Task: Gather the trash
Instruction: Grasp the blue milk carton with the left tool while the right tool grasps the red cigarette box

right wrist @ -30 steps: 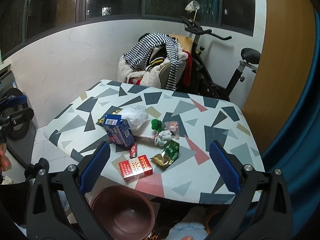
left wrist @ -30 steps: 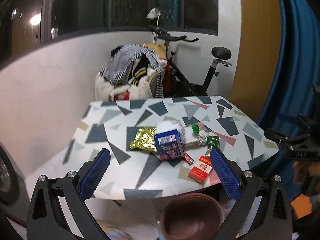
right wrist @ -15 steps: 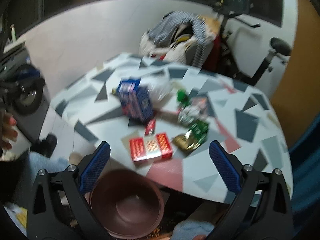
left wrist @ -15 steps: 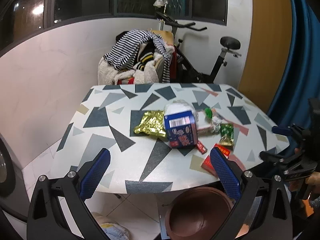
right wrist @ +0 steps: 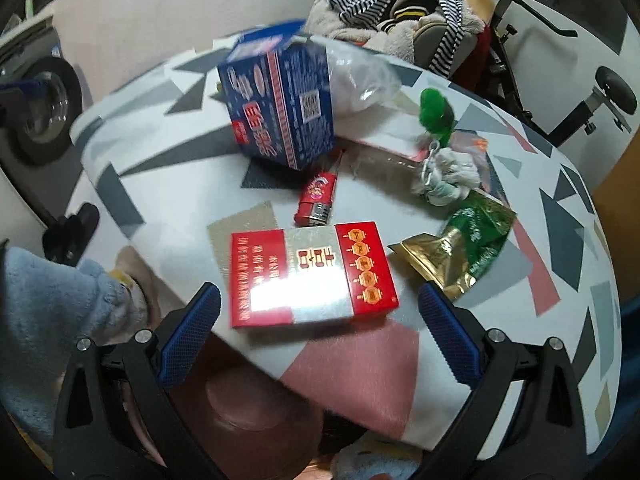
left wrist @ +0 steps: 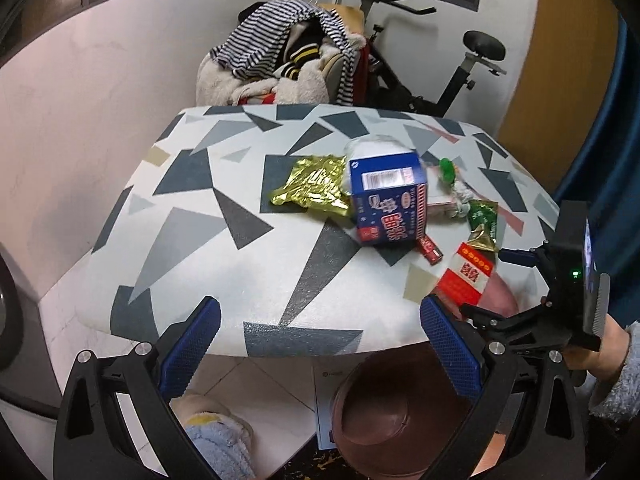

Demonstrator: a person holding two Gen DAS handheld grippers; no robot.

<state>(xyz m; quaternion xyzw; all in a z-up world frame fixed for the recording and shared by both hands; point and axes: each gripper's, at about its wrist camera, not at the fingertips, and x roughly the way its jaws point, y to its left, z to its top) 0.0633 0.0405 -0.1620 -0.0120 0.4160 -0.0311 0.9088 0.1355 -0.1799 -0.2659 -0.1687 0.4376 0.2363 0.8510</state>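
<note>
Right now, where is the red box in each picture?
Left wrist view: the red box lies at the right, near the table's front edge, just past the left gripper's right finger.
Right wrist view: the red box fills the lower middle, ahead of the open right gripper.
Shared landmark: the blue box stands behind it in both views.

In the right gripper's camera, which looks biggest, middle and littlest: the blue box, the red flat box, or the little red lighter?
1 and 2. Blue box and red flat box look about alike. The red one lies nearer the camera, so I won't rank them.
3. Red lighter, clearly smallest.
</note>
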